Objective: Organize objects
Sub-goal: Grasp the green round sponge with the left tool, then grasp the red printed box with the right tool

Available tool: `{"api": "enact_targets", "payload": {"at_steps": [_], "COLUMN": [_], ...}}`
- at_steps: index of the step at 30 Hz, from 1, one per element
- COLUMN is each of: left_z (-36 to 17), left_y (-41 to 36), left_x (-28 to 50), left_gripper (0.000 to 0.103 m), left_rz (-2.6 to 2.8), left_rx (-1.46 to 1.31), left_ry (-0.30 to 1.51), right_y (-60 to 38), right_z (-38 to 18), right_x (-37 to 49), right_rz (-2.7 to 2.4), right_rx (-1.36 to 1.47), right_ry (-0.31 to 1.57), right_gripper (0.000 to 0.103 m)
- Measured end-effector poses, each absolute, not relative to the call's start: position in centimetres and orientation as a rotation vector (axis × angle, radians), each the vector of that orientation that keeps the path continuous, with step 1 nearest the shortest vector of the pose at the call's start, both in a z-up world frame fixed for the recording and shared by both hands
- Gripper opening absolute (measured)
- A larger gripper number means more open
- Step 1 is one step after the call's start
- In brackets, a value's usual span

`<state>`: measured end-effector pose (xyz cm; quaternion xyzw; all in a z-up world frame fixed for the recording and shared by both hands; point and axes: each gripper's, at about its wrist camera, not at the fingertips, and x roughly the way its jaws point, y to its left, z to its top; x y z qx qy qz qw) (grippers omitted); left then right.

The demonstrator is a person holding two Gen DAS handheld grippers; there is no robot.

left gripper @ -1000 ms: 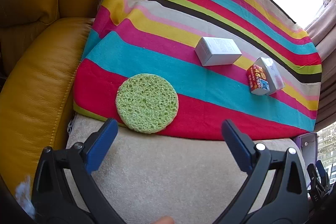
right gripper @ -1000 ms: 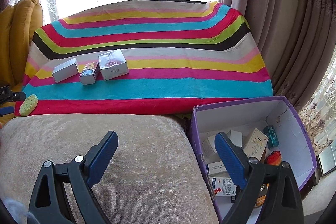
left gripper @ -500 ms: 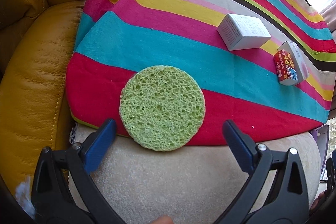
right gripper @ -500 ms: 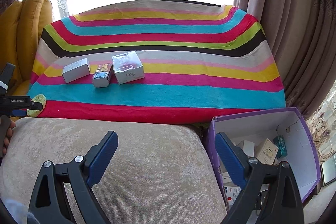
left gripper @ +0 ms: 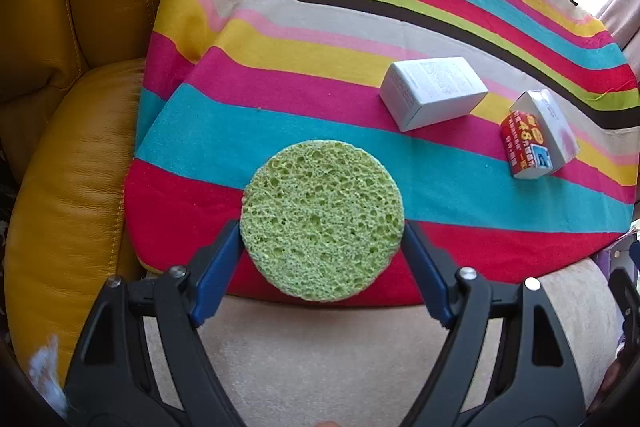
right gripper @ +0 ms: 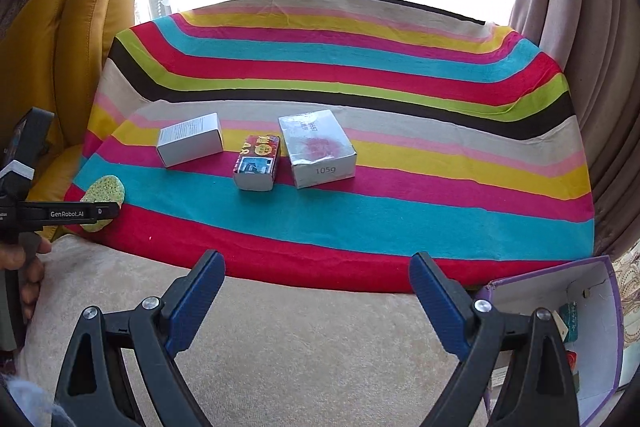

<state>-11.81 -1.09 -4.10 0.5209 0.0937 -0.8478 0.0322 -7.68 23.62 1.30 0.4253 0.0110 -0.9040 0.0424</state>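
Observation:
A round green sponge [left gripper: 322, 219] lies on the striped cloth [left gripper: 304, 75] at its front left corner. My left gripper [left gripper: 322, 247] is open, its blue fingertips [left gripper: 224, 255] on either side of the sponge, touching or nearly touching its edges. The sponge also shows in the right wrist view [right gripper: 105, 191], partly behind the left gripper's arm. A white box [right gripper: 190, 143], a red box [right gripper: 257, 167] and a silver box marked 105g [right gripper: 318, 147] sit in a row on the cloth. My right gripper [right gripper: 316, 291] is open and empty above the beige cushion [right gripper: 280, 347].
A purple-edged cardboard box [right gripper: 580, 327] holding several small packages stands at the lower right. A yellow leather armrest and cushions [left gripper: 60, 147] border the cloth on the left. Curtains [right gripper: 592, 27] hang at the right, with a bright window behind.
My left gripper has moved forward onto the sponge and its jaws have narrowed around it. My right gripper has swung left, so the purple box has slid toward the right edge.

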Motion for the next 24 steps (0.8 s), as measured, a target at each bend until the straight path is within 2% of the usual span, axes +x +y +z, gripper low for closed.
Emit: {"api": "enact_targets", "payload": {"at_steps": [4,8,14,24], "left_z": [-3.2,-3.1,-3.9,-4.2], "left_y": [0.4,0.9,0.0,-0.1], "left_x": [-11.6,-11.1,-11.0,-10.9], "left_gripper": [0.082,0.082,0.082,0.082], "left_rz": [-2.662,-2.721,-2.727,-2.737], "left_rx": [1.539,1.477,1.454,1.453], "left_ry": [0.394,0.420,0.517,0.544], "right_y": [22.4,21.4,19.5,17.0], "right_z": [-0.1,-1.1,-2.0,-2.8], "right_x": [-10.1,-12.2,-14.5,-17.5], "right_rz": [-2.682,-2.618,-2.582,-2.591], "right_rx": [1.363,1.418,1.446,1.444], "right_ry": [-0.005,-0.016,0.015,0.098], "right_gripper": [0.093,0.079,0.079,0.079]}}
